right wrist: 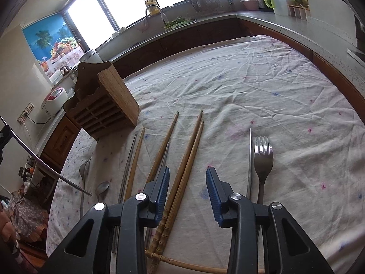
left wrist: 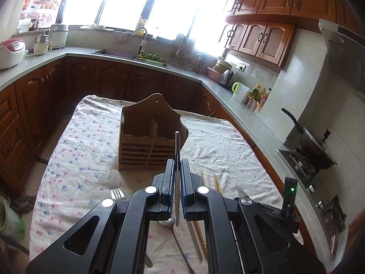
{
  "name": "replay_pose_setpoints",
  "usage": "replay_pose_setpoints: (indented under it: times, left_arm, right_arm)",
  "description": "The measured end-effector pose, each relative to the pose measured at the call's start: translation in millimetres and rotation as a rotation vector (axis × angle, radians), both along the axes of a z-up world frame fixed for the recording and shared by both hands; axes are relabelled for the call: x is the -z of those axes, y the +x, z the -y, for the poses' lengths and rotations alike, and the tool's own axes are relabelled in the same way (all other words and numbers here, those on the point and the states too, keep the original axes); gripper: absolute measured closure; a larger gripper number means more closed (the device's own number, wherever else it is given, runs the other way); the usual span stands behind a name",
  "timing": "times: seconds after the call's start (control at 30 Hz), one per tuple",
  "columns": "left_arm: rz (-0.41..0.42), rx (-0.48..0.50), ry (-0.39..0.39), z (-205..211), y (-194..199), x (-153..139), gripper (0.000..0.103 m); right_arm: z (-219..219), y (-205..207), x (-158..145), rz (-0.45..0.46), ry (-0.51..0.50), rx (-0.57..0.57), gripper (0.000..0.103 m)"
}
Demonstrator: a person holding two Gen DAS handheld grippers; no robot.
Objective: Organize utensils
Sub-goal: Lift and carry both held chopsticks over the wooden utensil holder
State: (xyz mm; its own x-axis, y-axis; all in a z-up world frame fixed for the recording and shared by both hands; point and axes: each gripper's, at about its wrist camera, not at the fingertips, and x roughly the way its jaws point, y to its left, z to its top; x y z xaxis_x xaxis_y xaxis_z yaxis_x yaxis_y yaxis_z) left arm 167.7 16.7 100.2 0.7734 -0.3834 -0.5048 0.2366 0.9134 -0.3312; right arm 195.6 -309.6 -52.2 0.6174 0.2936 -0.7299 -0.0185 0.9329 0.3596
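My left gripper [left wrist: 177, 163] is shut on a thin steel chopstick [left wrist: 177, 143], which sticks out forward toward the wooden utensil holder [left wrist: 148, 141] on the flowered cloth. That holder [right wrist: 107, 109] stands at the left in the right wrist view. My right gripper [right wrist: 188, 173] is open low over the cloth, its jaws on either side of a pair of wooden chopsticks [right wrist: 192, 146] without touching them. More wooden chopsticks [right wrist: 163, 146] and steel ones [right wrist: 129, 159] lie to the left. To the right lie a fork [right wrist: 263, 159] and a steel chopstick [right wrist: 250, 159].
A spoon [right wrist: 101, 188] and a second fork [right wrist: 84, 171] lie near the table's left edge. One bamboo chopstick [right wrist: 194, 266] lies crosswise under my right gripper. Kitchen counters [left wrist: 228, 96] with a sink [left wrist: 114, 53] and a wok [left wrist: 317, 146] wrap around the table.
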Motion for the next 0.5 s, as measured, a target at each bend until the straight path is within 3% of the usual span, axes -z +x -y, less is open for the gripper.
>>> replay_pose_setpoints:
  times: [0.27,0.5]
  left_arm:
    - [-0.010,0.013,-0.001,3,11,3,0.099]
    - [-0.031,0.010,-0.013,-1,22,10,0.099]
  right_arm:
    - [-17,47,32,-0.090,-0.114,-0.017,0.071]
    - [-10,60,34,-0.096,-0.164,0.012,0.080]
